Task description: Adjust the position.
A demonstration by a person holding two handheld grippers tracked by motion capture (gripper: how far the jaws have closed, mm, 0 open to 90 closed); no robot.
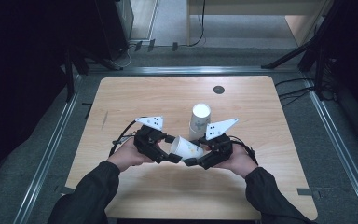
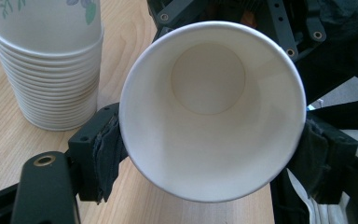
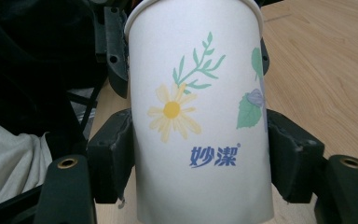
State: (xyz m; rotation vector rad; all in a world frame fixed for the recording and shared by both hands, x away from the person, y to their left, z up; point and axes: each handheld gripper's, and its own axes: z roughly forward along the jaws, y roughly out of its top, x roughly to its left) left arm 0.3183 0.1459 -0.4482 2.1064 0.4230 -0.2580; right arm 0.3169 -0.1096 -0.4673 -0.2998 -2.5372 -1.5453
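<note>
1. High view: a single paper cup (image 1: pixel 186 148) lies tipped on its side above the middle of the counter (image 1: pixel 130 98), between the left tongs (image 1: pixel 171 148) and the right tongs (image 1: pixel 196 156). Just behind it, nearer the far edge, stands a stack of cups (image 1: pixel 199 120). A small dark disc (image 1: pixel 218 89) lies close to the far edge. Any printing on the cups is too small to read here, and the tong tips are hard to make out among the black parts.
2. Left gripper view: the left tongs (image 2: pixel 212 154) grip the cup (image 2: pixel 212 112) at its rim, pads pressed on both sides; the mouth faces the camera. The stack (image 2: pixel 51 70) rises at the left, its top cut off, with only scraps of a green and purple print showing.
3. Right gripper view: the right tongs (image 3: pixel 198 156) clamp the cup (image 3: pixel 198 116) at its sides. The print shows a yellow daisy, green sprigs and blue characters "妙潔". The cup's base is cut off below.
</note>
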